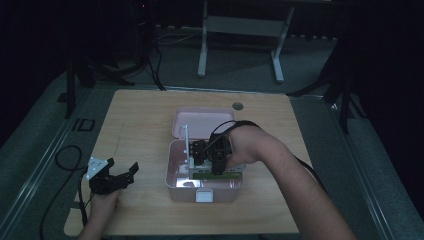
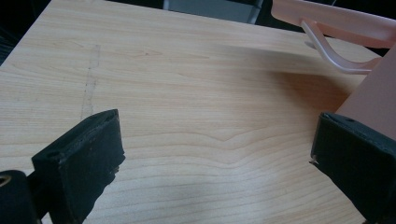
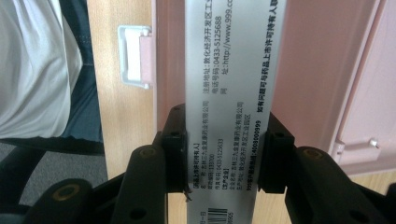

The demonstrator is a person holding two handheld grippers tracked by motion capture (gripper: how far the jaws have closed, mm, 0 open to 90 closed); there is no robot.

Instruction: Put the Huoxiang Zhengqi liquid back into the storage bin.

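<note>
While the left claw (image 1: pixel 121 173) rests on the wooden bench (image 1: pixel 140 120) with its jaws spread wide and nothing between them, just left of the pink storage box (image 1: pixel 172 175), the right claw (image 3: pixel 223 140) is clamped on a grey medicine carton (image 3: pixel 229 60) printed with Chinese text, holding it over the open box, whose lid (image 1: pixel 200 121) lies back behind.
</note>
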